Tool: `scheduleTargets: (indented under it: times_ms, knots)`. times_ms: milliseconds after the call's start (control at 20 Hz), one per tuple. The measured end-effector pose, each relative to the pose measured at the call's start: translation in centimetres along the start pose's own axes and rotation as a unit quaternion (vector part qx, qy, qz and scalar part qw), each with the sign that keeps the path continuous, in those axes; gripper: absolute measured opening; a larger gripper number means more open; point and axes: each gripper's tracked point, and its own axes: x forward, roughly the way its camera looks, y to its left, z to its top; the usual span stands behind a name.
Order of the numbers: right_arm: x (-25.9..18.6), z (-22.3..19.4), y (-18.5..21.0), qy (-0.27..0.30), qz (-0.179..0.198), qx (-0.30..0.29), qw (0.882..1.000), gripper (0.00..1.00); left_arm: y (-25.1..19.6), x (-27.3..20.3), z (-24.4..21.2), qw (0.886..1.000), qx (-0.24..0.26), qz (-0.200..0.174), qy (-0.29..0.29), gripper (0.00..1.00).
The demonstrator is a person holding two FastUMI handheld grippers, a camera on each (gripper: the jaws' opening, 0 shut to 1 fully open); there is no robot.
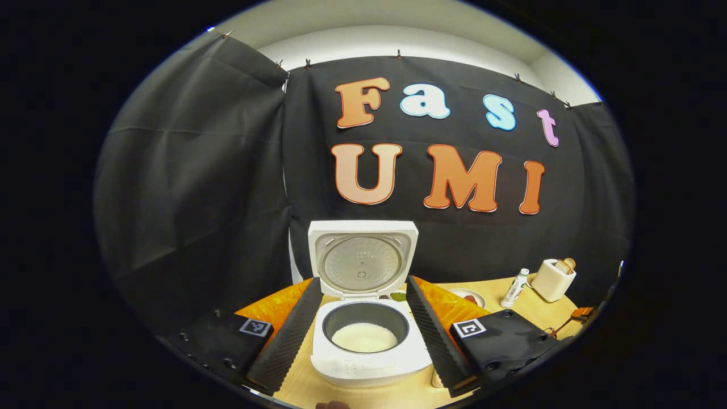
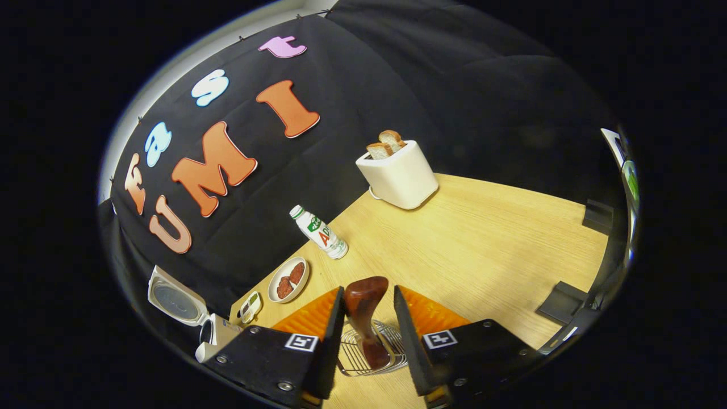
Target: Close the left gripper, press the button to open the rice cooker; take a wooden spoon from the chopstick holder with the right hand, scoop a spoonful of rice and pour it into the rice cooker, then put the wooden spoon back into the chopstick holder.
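Rice cooker (image 1: 369,341): one, white, on the wooden table (image 2: 483,238). Its lid (image 1: 362,258) stands upright at the back, so the cooker is already open. The dark inner pot (image 1: 366,326) holds one pale layer of rice (image 1: 364,337) at the bottom.

Your left gripper (image 1: 363,326): two fingers spread wide, one on either side of the cooker body, touching nothing. It is apart and empty.

Your right gripper (image 2: 366,326): two fingers set a little apart with the wooden spoon (image 2: 366,309) between them. The spoon's dark brown handle rises out of the wire chopstick holder (image 2: 372,349) directly below. A narrow gap shows on each side of the handle, so the fingers look parted around the spoon and not yet pressing it.

Wooden spoon: one, upright in the chopstick holder, near the table's front edge in the right gripper view.

Chopstick holder: one, bare wire, standing on the table between the right gripper's fingers.

Other items counted on the table:
- Toaster (image 2: 399,175): one, cream, far side, with two slices of bread (image 2: 385,143) standing in its slots.
- Bottle (image 2: 320,232): one, white with a green cap, upright near the black cloth.
- Plate (image 2: 288,279): one, small and oval, holding two reddish pieces of food.
- Small dish (image 2: 250,307): one, with green contents, between the plate and the rice cooker.
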Motion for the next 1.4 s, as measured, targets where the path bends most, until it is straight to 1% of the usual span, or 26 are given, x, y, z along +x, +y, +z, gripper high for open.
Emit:
scheduleTargets:
  times_ms: [50, 100, 150, 200, 350, 500, 700, 800, 850, 1050, 1150, 1300, 1350, 1400]
  knots:
    - [0.1, 0.5, -0.4, -0.002, -0.006, 0.001, 1.0, 0.6, 0.0, 0.0, 0.1, 1.0, 0.0, -0.002, 0.001, 1.0]
    - [-0.1, 1.1, -0.7, -0.006, -0.011, 0.0, 1.0, 0.77, -0.1, -0.1, 0.0, 1.0, 0.0, -0.003, 0.0, 1.0]
    - [-0.1, 1.7, -0.9, -0.012, -0.016, 0.0, 1.0, 0.84, -0.1, -0.1, 0.3, 1.0, 0.001, -0.004, 0.0, 1.0]
    - [-0.6, 2.5, -0.6, -0.021, -0.014, 0.001, 1.0, 0.95, 0.0, -0.1, 0.5, 1.0, 0.002, -0.003, -0.001, 1.0]
    - [-2.4, 5.0, 1.2, -0.046, -0.001, -0.009, 0.999, 0.95, -0.1, 0.2, 1.5, 1.0, 0.001, -0.002, 0.002, 1.0]
    - [-3.6, 6.7, 3.1, -0.065, 0.008, -0.031, 0.997, 0.94, 0.4, 1.4, 3.3, 1.0, 0.002, 0.009, 0.004, 1.0]
    - [-5.0, 8.5, 5.2, -0.09, 0.014, -0.047, 0.995, 0.95, 0.1, 3.2, 6.4, 1.0, -0.029, 0.005, -0.001, 1.0]
    - [-5.8, 8.7, 6.6, -0.092, 0.029, -0.042, 0.995, 0.95, 0.5, 4.5, 8.0, 0.999, -0.036, 0.016, -0.001, 1.0]
    - [-6.2, 8.7, 7.1, -0.092, 0.035, -0.039, 0.994, 0.95, 0.1, 5.1, 8.9, 0.999, -0.038, 0.01, -0.003, 1.0]
    - [-7.2, 8.6, 8.1, -0.084, 0.053, -0.025, 0.995, 0.95, 0.4, 8.7, 12.4, 1.0, -0.009, 0.02, -0.014, 1.0]
    - [-7.4, 8.9, 8.1, -0.088, 0.052, -0.034, 0.994, 0.95, -0.4, 10.9, 13.0, 1.0, -0.016, 0.007, -0.002, 1.0]
    - [-8.1, 9.7, 8.1, -0.094, 0.054, -0.036, 0.993, 0.95, 0.7, 14.7, 13.4, 0.999, 0.001, 0.03, 0.013, 1.0]
    - [-8.3, 10.0, 8.2, -0.096, 0.056, -0.034, 0.993, 0.95, 0.6, 16.1, 13.5, 0.999, 0.005, 0.03, 0.018, 1.0]
    - [-8.3, 10.2, 8.2, -0.1, 0.056, -0.032, 0.993, 0.95, -0.4, 17.4, 13.3, 1.0, 0.003, 0.011, 0.027, 1.0]
